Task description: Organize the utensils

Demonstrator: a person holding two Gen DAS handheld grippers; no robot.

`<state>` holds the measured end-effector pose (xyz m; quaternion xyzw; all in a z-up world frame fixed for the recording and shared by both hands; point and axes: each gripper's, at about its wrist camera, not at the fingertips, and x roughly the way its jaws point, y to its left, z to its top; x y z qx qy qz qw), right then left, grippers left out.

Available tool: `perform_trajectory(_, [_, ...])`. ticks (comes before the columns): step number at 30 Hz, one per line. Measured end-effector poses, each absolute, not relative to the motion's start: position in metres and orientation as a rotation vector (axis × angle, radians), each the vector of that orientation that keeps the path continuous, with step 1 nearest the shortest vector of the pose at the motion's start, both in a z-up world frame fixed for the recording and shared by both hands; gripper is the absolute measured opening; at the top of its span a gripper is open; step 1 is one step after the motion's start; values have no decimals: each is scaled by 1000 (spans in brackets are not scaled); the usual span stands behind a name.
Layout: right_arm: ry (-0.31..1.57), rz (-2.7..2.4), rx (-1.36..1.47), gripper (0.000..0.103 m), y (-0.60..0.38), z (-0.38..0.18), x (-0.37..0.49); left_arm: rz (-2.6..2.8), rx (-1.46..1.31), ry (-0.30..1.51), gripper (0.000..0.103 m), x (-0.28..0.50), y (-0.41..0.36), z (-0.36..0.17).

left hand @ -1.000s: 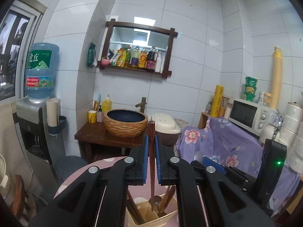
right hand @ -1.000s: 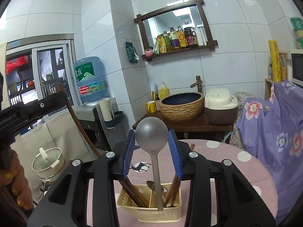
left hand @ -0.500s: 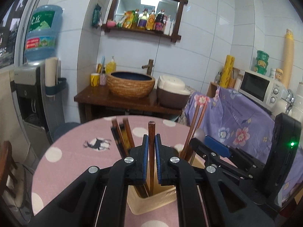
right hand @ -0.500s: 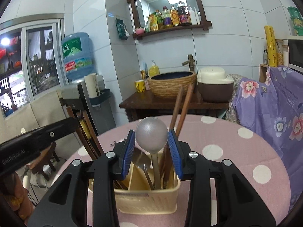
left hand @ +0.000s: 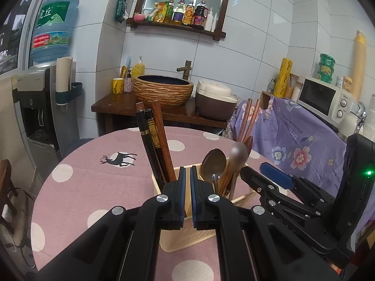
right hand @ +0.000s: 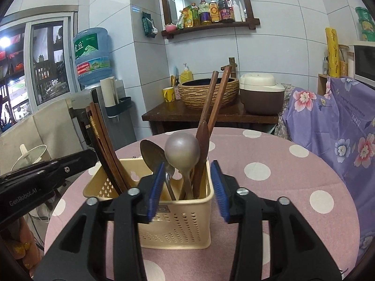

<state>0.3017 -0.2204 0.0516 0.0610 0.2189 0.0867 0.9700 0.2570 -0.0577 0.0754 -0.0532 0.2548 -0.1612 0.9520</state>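
Note:
A beige slotted utensil holder (right hand: 182, 224) stands on the round table with a pink dotted cloth (right hand: 269, 187). A silver round-bowled spoon (right hand: 182, 149) stands in its right compartment, beside a darker metal spoon (right hand: 152, 154), a wooden spoon (right hand: 202, 140) and two brown chopsticks (right hand: 215, 98). My right gripper (right hand: 187, 162) straddles the silver spoon. Its jaws are opening and the pads stand clear of the spoon. Black and brown chopsticks (left hand: 152, 140) lean in the left compartment. My left gripper (left hand: 188, 180) hangs over the holder (left hand: 178, 236), shut, with nothing showing between its pads.
Behind the table are a dark wooden stand with a woven basin (left hand: 163, 91) and a rice cooker (left hand: 214, 98). A water dispenser (left hand: 39, 107) is at the left. A purple floral cloth (left hand: 300, 140) and a microwave (left hand: 324, 98) are at the right. A person's hand (right hand: 14, 245) is at the lower left.
Both grippers have come down to the holder. The silver spoon now stands in it and the right jaws have widened off it. The chopstick no longer shows between the left pads.

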Motion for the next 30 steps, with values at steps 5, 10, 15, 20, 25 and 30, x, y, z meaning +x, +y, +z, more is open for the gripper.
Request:
perform_trajectory(5, [446, 155, 140, 74, -237, 55, 273, -324, -143, 525, 25, 238, -41, 65])
perform_trajectory(10, [469, 102, 127, 94, -263, 47, 238, -231, -144, 479, 73, 203, -12, 48])
perform_trajectory(15, [497, 23, 106, 97, -285, 26, 200, -158, -158, 446, 96, 163, 16, 32])
perform_trajectory(20, [537, 8, 129, 97, -292, -1, 161, -119, -181, 428, 98, 123, 27, 17])
perform_trajectory(25, [539, 27, 108, 97, -279, -22, 123, -132, -133, 430, 98, 91, 18, 2])
perform_trajectory(30, [499, 81, 68, 97, -252, -30, 77, -131, -84, 395, 98, 57, 8, -7])
